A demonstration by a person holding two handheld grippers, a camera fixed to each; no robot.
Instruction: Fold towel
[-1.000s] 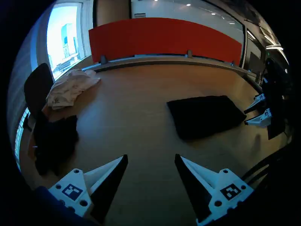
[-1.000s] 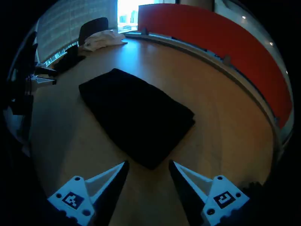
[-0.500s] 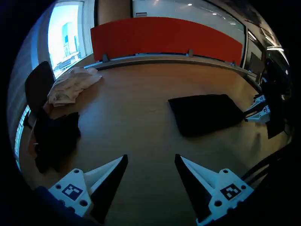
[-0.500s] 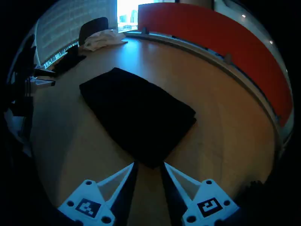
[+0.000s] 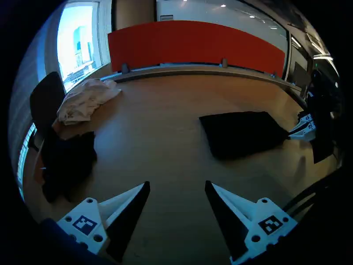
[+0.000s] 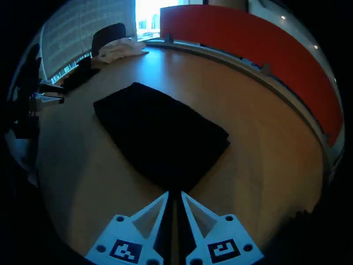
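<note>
Item: black towel (image 6: 163, 137), lying flat on the wooden table (image 5: 167, 101), by the look of it already doubled into a thick rectangle. Change, last sec.: right hand-held gripper (image 6: 174, 194) went from wide apart, w/ the towel's near corner btwn its tips, to a narrow slit closed over that corner; towel itself has not shifted or lifted. Meaning: grip on the corner looks made, so prob. the start of the next fold, w/ the corner ready to be raised and carried over the towel toward its far edge; no lift yet. Whether all layers are caught: can't tell. Right pose: low, tips at table level at the towel's near corner, pointing along the towel's length; in the left gripper view it sits at the towel's end, fingers drawn together against the cloth. Left hand-held gripper (image 5: 176, 182): unchanged, fingers spread wide, nothing btwn them, held over bare table well apart from the towel, not engaged. Other: pale cloth heap (image 5: 86, 99) and dark cloth heap (image 5: 68, 159) far from the towel, by a chair (image 5: 44, 99); red screen (image 5: 198, 42) along the table edge behind the towel. Judgement: one-corner hold only, so the rest of that edge may drag unless the left comes in.
</note>
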